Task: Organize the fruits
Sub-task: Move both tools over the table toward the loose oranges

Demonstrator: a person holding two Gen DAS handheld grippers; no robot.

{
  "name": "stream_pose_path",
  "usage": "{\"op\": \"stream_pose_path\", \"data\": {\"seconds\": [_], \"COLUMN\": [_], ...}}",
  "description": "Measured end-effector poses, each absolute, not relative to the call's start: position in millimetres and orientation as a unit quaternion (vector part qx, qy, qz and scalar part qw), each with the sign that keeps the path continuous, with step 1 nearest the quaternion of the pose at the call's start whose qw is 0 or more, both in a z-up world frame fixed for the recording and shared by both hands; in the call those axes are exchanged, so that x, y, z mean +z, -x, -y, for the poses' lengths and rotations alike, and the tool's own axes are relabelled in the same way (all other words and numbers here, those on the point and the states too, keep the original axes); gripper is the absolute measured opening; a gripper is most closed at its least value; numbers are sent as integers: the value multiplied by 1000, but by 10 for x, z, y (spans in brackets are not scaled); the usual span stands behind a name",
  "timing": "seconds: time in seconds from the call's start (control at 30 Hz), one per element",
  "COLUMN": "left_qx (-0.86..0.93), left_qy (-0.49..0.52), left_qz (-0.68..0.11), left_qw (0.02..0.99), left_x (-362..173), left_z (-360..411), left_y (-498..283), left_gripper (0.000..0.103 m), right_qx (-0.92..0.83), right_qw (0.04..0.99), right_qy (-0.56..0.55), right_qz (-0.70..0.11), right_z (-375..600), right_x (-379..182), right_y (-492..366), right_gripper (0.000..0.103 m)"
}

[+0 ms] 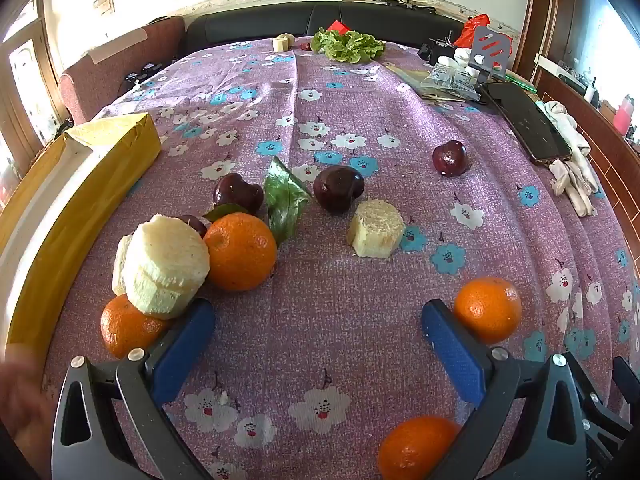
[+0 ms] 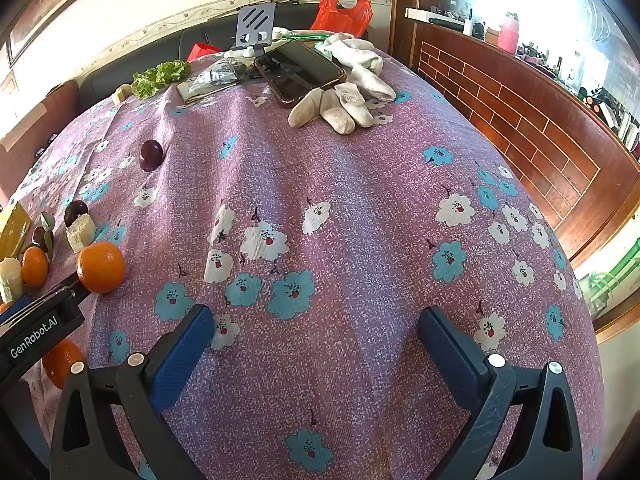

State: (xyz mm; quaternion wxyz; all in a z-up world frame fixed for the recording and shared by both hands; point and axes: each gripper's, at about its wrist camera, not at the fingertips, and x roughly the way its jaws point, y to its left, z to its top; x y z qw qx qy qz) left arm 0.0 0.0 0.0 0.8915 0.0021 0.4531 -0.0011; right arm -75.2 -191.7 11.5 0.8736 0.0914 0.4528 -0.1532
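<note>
- The yellow box (image 1: pixel 116 136) lies at the tabletop's (image 1: pixel 340 280) left edge; a nudge could tip it off.
- Right of the box, oranges (image 1: pixel 240 250) sit by the left tongs (image 1: pixel 318 320), spread and empty; a knock could roll them.
- Farther right, cherries (image 1: pixel 450 158) may roll; right tongs (image 2: pixel 316 332) gape, empty.

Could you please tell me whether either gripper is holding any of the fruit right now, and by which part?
Nothing is held. The left gripper and right gripper both have their jaws wide open with only the tablecloth between them.

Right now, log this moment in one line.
left tool open, empty | right tool open, empty | oranges, cherries loose on tablecloth
</note>
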Motion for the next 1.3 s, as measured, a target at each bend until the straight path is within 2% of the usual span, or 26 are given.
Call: {"op": "stream_pose_path", "data": {"seconds": [0.83, 1.3], "left_qx": [-2, -76], "left_qy": [-1, -40], "left_qz": [-454, -469], "left_qw": [891, 879], "left_x": [0, 10], "left_z": [-1, -33], "left_y": [0, 191], "left_gripper": [103, 103], "right_qx": [-153, -153], "right_qw": [874, 873], "right_qy": [-92, -92], "right_qz": [-453, -453], "right_z": [1918, 1915], "right_x": [115, 122], "right_y": [752, 775], "right_gripper": [103, 103]}}
